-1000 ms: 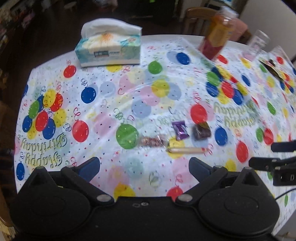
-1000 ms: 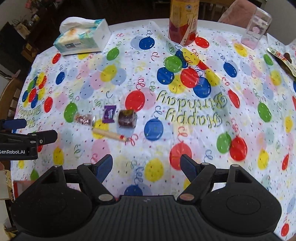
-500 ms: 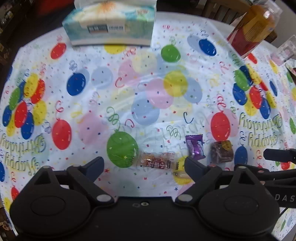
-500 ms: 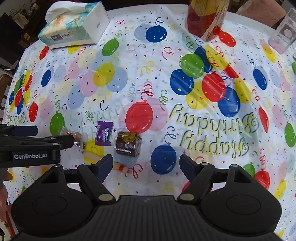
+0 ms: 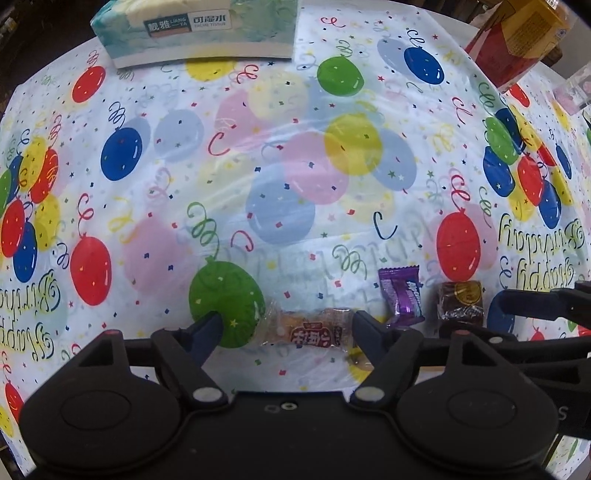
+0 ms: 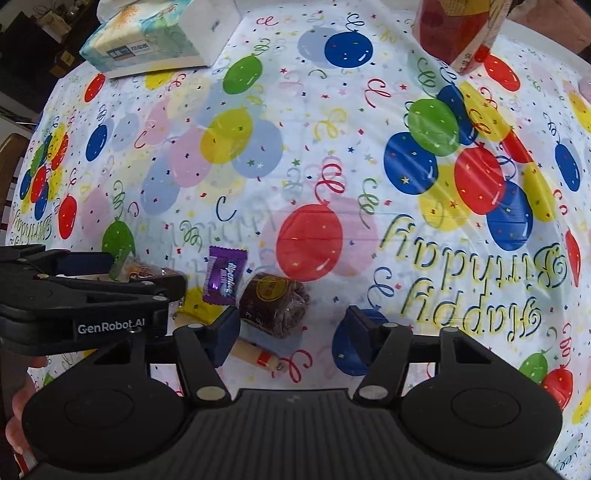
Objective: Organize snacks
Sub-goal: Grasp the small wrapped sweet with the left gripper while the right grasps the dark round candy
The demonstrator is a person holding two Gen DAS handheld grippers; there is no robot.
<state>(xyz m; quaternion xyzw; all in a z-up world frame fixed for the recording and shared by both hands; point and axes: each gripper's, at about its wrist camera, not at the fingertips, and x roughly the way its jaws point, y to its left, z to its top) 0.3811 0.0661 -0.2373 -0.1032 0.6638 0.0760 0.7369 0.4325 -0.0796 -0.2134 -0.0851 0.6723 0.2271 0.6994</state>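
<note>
In the left wrist view our left gripper [image 5: 286, 325] is spread wide over the clear-wrapped candy [image 5: 306, 328], which lies between its fingers on the tablecloth [image 5: 258, 166]. The purple candy [image 5: 400, 295] and brown candy [image 5: 460, 301] sit just to the right; a tissue box [image 5: 199, 29] stands far back.

In the right wrist view our right gripper [image 6: 291, 332] is also spread — the brown candy sits just beside its left finger [image 6: 225, 334], and a sausage stick [image 6: 258, 356] lies between the fingers.

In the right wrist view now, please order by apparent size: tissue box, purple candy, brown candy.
1. tissue box, largest although farthest and partly cut off.
2. brown candy.
3. purple candy, only a little smaller; nearness may exaggerate the difference.
</note>
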